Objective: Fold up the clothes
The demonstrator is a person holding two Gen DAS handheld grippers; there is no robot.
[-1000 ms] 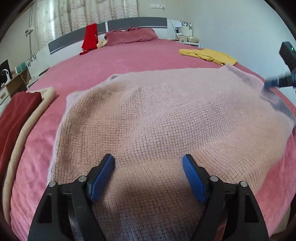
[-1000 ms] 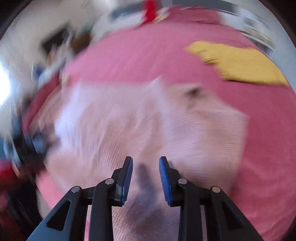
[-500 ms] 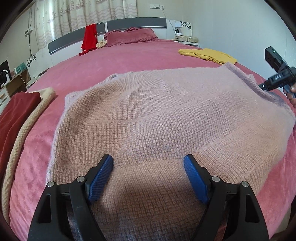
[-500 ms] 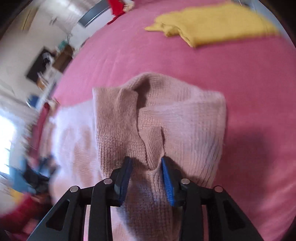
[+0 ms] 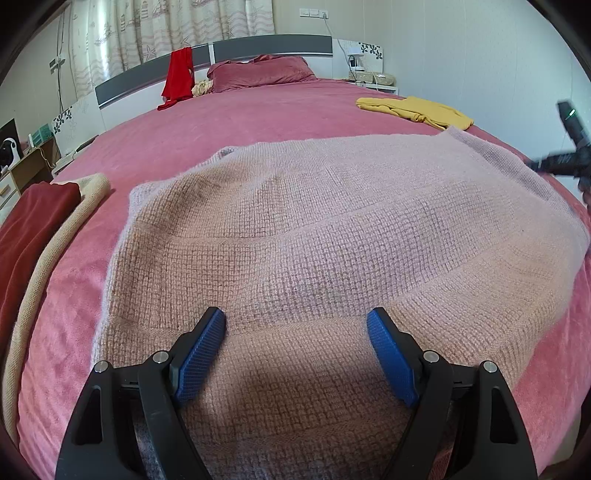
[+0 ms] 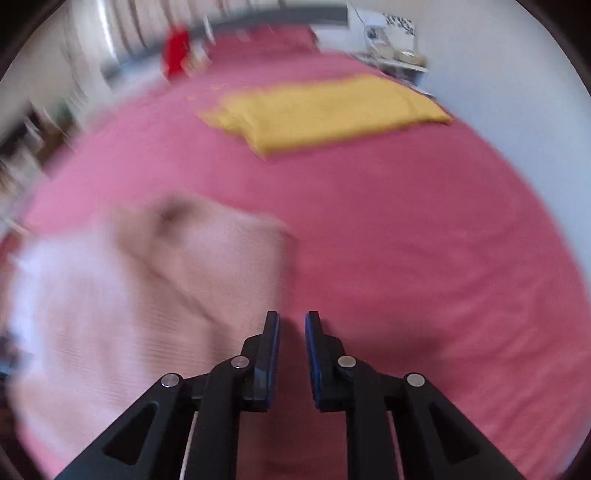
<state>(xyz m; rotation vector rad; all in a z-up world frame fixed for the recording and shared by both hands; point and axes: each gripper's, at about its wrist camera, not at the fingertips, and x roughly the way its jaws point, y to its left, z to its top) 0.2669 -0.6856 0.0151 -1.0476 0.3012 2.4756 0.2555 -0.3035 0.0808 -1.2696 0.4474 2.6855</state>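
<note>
A pink knitted sweater (image 5: 332, 236) lies spread on the bed (image 5: 240, 118). The left gripper (image 5: 295, 332) hovers, jaws apart. The right gripper (image 6: 291, 332), narrow jaws opening, holds nothing. Next: regrasp the sweater's right edge to fold.

The sweater (image 5: 332, 229) is pale pink with a waffle knit. It lies on a rose-pink bed (image 5: 229, 125). A yellow garment (image 5: 417, 110), a bright red cloth (image 5: 177, 77) and a dark red pillow (image 5: 262, 70) show beyond; the curtains (image 5: 166, 29) are cream, patterned.
</note>
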